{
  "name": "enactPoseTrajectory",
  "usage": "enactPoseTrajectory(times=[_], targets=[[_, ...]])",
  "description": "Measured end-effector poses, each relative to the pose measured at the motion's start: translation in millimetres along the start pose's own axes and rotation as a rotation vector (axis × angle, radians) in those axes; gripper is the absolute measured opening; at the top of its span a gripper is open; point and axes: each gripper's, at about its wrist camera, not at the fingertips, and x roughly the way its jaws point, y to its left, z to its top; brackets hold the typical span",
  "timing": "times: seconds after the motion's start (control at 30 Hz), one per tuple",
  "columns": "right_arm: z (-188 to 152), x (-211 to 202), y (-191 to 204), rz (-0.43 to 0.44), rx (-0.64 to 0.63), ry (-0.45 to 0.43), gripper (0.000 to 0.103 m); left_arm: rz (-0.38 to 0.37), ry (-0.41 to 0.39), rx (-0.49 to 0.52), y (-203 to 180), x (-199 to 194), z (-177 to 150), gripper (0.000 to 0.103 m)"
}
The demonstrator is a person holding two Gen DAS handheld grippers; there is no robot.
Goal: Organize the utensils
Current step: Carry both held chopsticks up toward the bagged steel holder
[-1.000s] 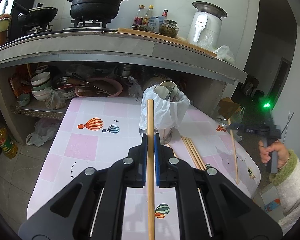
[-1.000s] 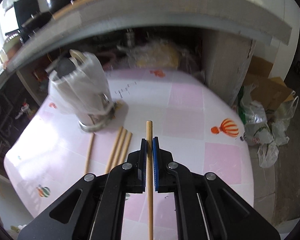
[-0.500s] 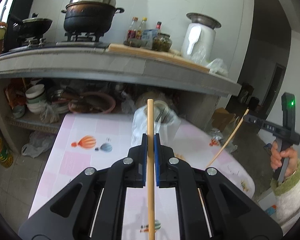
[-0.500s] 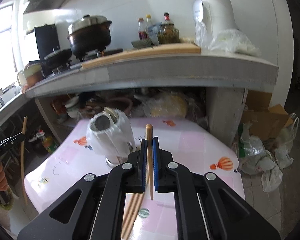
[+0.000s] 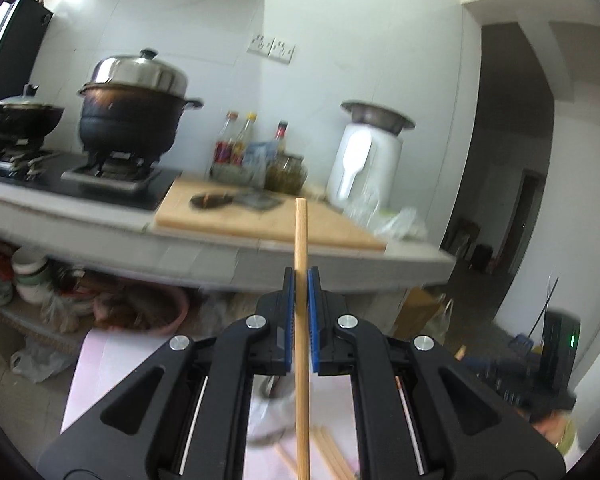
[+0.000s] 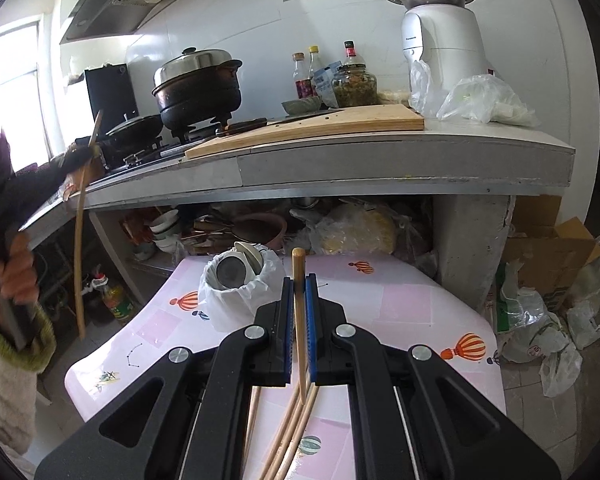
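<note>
My left gripper (image 5: 300, 276) is shut on a wooden chopstick (image 5: 301, 240), held high above the table and pointing at the counter; it also shows at the left of the right wrist view (image 6: 81, 216). My right gripper (image 6: 299, 284) is shut on another chopstick (image 6: 299, 268), above the table. A holder lined with a white bag (image 6: 236, 292) stands on the pink table (image 6: 412, 304), just left of and beyond the right gripper. Several loose chopsticks (image 6: 288, 436) lie on the table under the right gripper.
A stone counter (image 6: 340, 160) overhangs the table's far edge, with a cutting board (image 6: 312, 128), pots (image 6: 198, 88), bottles and a white appliance (image 6: 440, 36). A shelf below holds bowls (image 6: 166, 228). Bags and a cardboard box (image 6: 548, 248) lie on the floor at right.
Both grippers rose and tilted upward with their chopsticks. The left view now faces the counter top instead of the table. The right gripper drew back a little from the holder.
</note>
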Motion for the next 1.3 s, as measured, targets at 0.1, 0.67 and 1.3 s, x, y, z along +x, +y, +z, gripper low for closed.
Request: enactPoseTrajectory(times=[0.1, 0.67, 1.3], targets=[[1, 4, -1, 0.003, -0.002, 0.003, 0.006, -0.028, -0.037, -0.012, -2, 22, 14, 0.006], [-2, 30, -16, 0.021, 0.016, 0.041, 0.006, -0.003, -0.014, -0.03, 25, 137, -12, 0.006], [-4, 29, -18, 0.008, 0.017, 0.048, 0.006, -0.008, -0.047, -0.06, 47, 148, -25, 0.006]])
